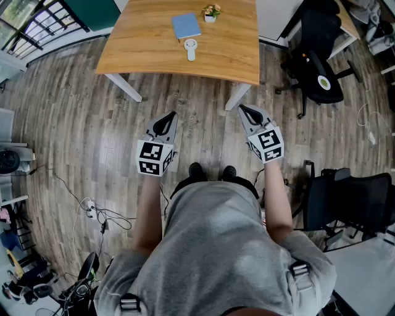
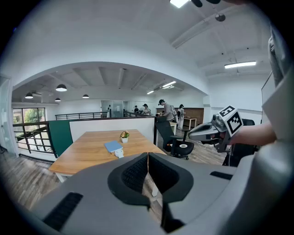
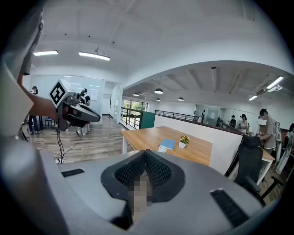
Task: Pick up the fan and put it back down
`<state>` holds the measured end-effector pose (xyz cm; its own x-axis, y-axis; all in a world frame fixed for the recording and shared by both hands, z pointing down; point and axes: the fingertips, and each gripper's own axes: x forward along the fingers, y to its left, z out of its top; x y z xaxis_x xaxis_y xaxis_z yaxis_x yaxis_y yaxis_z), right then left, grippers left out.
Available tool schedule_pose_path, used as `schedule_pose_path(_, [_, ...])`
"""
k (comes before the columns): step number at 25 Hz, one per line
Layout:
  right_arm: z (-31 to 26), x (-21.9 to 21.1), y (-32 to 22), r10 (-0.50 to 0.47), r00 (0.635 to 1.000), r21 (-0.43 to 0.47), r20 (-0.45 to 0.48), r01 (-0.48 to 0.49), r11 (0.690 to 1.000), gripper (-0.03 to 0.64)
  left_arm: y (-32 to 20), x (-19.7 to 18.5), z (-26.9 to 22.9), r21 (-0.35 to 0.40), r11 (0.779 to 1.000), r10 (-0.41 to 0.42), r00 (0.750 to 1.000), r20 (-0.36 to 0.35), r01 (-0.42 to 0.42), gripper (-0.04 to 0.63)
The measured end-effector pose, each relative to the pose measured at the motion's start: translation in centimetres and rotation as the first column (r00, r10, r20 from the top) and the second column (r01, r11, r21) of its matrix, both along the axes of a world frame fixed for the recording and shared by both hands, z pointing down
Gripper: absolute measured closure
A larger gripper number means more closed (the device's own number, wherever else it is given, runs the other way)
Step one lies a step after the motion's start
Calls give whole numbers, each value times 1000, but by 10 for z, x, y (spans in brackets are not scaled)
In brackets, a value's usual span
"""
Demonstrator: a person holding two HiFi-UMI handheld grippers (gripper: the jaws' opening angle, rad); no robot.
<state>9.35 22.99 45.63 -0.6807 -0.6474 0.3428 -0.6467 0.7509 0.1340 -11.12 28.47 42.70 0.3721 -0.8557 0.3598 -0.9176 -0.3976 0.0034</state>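
Observation:
A small white hand-held fan (image 1: 190, 49) lies flat on the wooden table (image 1: 148, 52), just in front of a blue notebook (image 1: 186, 26). It also shows small in the left gripper view as the fan (image 2: 119, 153) and in the right gripper view as the fan (image 3: 162, 148). Both grippers hang over the floor, well short of the table. My left gripper (image 1: 170, 115) is shut with nothing in it. My right gripper (image 1: 243, 108) is likewise shut and empty. Each points at the table, tilted slightly down.
A small potted plant (image 1: 211, 12) stands at the table's far side. A black office chair (image 1: 318, 65) sits right of the table, another chair (image 1: 349, 200) at my right. Cables (image 1: 99, 216) trail on the wooden floor at my left. People stand far off by the back wall.

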Motion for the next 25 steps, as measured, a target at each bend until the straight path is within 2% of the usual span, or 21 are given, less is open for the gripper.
schedule_pose_path(4, [-3,21,12,-23,999,-10,35,23,1000,611,2,39,-16,13,1000,19,999,28,-19,572])
schedule_pose_path(9, [5,56,16,-57,998,-20,27,58,998,611,6,83,-21,28,1000,5,1000,-25,-5,572])
schedule_pose_path(17, [6,95,10,-16,995,2,99,15,1000,610,13,121,-15,34,999,-18,1000,15,17,571])
schedule_pose_path(22, [5,105,10,-22,995,15,93,21,1000,611,21,127,-12,35,999,-41,999,11,41,571])
schedule_pose_path(25, [4,102,10,-50,995,17,84,49,999,609,22,132,-14,47,999,-26,1000,-9,26,571])
